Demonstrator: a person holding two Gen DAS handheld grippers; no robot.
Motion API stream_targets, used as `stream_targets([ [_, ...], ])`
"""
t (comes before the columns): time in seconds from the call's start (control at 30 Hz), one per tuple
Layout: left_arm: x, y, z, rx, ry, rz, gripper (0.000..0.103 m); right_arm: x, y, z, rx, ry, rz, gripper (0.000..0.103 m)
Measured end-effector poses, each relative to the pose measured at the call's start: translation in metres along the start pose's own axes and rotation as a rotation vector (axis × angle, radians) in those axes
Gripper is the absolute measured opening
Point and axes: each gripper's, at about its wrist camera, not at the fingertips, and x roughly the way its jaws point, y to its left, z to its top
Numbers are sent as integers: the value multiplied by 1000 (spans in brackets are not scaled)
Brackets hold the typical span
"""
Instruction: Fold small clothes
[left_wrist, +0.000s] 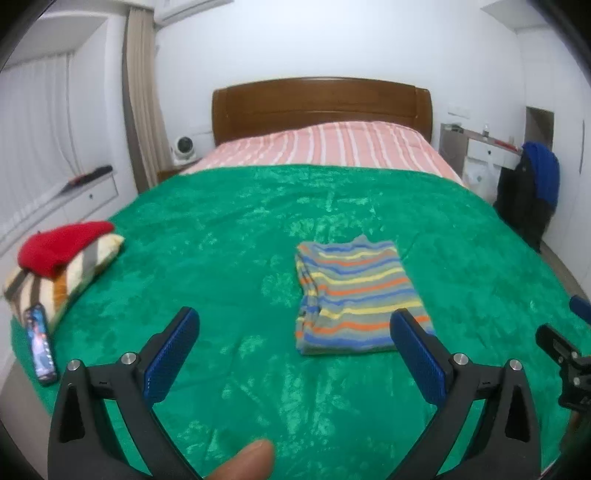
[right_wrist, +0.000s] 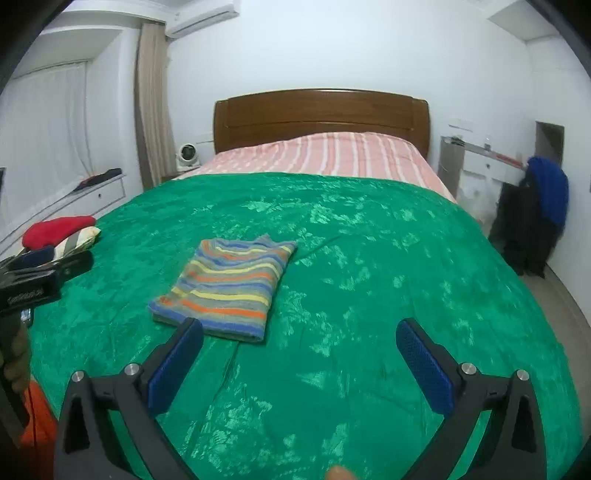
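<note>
A striped garment (left_wrist: 354, 295), folded into a neat rectangle with blue, orange, yellow and grey stripes, lies flat on the green blanket (left_wrist: 229, 236). It also shows in the right wrist view (right_wrist: 229, 288). My left gripper (left_wrist: 295, 325) is open and empty, held above the blanket just in front of and left of the garment. My right gripper (right_wrist: 299, 336) is open and empty, to the right of the garment's near edge. Neither gripper touches the cloth.
A red folded garment (left_wrist: 62, 243) rests on a striped pillow (left_wrist: 70, 277) at the bed's left edge, with a phone (left_wrist: 40, 343) beside it. The wooden headboard (left_wrist: 321, 103) and pink striped sheet (left_wrist: 332, 144) lie beyond. A chair with dark clothes (left_wrist: 532, 192) stands at right.
</note>
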Motion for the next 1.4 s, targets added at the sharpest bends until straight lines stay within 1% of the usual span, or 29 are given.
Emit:
stream_targets([
  [0.1, -12, -2, -3, 14, -29, 3, 103, -12, 6, -4, 5, -10, -17, 103],
  [0.17, -23, -3, -4, 5, -40, 35, 103, -23, 11, -3, 10, -37, 35, 103],
  [0.23, -32, -3, -5, -2, -43, 61, 103, -34, 15, -3, 16, -58, 114, 103],
  [0.27, -33, -3, -6, -6, -37, 50, 103, -38, 21, -1, -6, -50, 138, 103],
  [0.37, -37, -1, -7, -32, -1, 14, 103, -43, 34, -2, -60, -40, 144, 103],
  [0.43, -39, -1, -8, -37, 27, 7, 103, -48, 38, -3, -56, -45, 147, 103],
  [0.5, -41, -3, -10, -26, 41, 14, 103, -53, 35, -4, -20, -44, 155, 103],
  [0.57, -45, -6, -11, -4, 41, 21, 103, -55, 31, -5, -1, -42, 144, 103],
  [0.67, -50, -10, -11, 2, 30, 43, 103, -54, 26, -4, 19, -24, 123, 103],
  [0.87, -55, -9, -10, -17, 8, 35, 103, -53, 18, -2, 67, 13, 144, 103],
  [0.93, -56, -7, -10, -21, 4, 20, 103, -53, 20, -1, 57, 18, 127, 103],
  [1.03, -58, -5, -11, -8, 0, 23, 103, -54, 28, 0, -2, 24, 79, 103],
  [1.2, -59, -6, -12, 11, 9, 15, 103, -55, 35, -5, -54, 17, 42, 103],
  [1.33, -60, -9, -13, 34, 10, 45, 103, -60, 34, -4, -42, 5, 75, 103],
  [1.4, -60, -9, -14, 32, 17, 47, 103, -62, 31, -1, -23, 5, 94, 103],
])
